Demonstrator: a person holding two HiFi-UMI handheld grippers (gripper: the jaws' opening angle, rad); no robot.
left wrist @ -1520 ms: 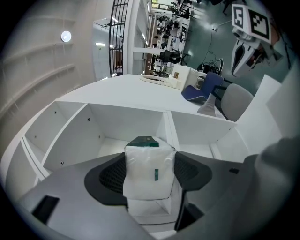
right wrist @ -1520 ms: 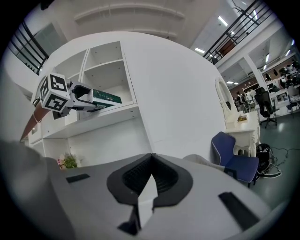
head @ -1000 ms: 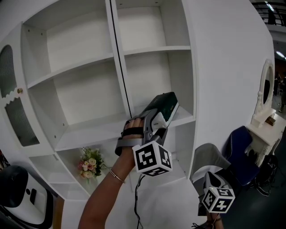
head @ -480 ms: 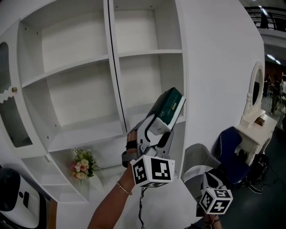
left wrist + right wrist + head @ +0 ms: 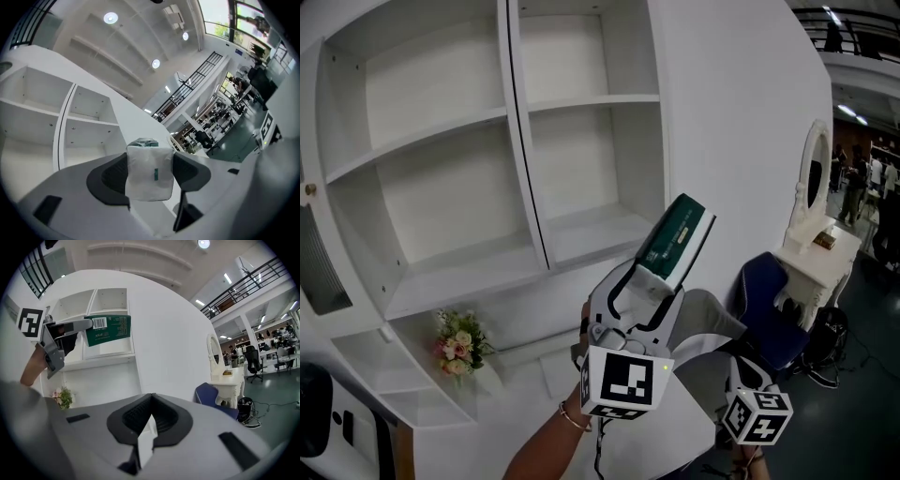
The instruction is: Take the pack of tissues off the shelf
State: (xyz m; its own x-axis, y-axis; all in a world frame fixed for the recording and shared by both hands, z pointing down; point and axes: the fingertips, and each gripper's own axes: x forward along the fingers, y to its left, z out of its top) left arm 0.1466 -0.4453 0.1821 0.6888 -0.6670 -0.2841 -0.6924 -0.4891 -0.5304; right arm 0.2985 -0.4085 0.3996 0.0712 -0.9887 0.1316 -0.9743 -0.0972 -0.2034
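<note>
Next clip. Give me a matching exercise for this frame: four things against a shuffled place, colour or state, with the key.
Things
1. pack
2. flowers
3. right gripper
4. chair

Place, colour or state
a. blue, at the right
b. jaws together
c. clamped between the jaws of the left gripper
d. pink and cream, low at the left

Pairs: 1-c, 2-d, 3-b, 4-a

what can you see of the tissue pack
The pack of tissues is a flat, soft rectangular pack, dark green with white print and a barcode, its near end clear plastic over white. It tilts up to the right, in the air before the white shelf unit, touching no shelf. The left gripper clamps its lower end, jaws just closed slightly further.
</note>
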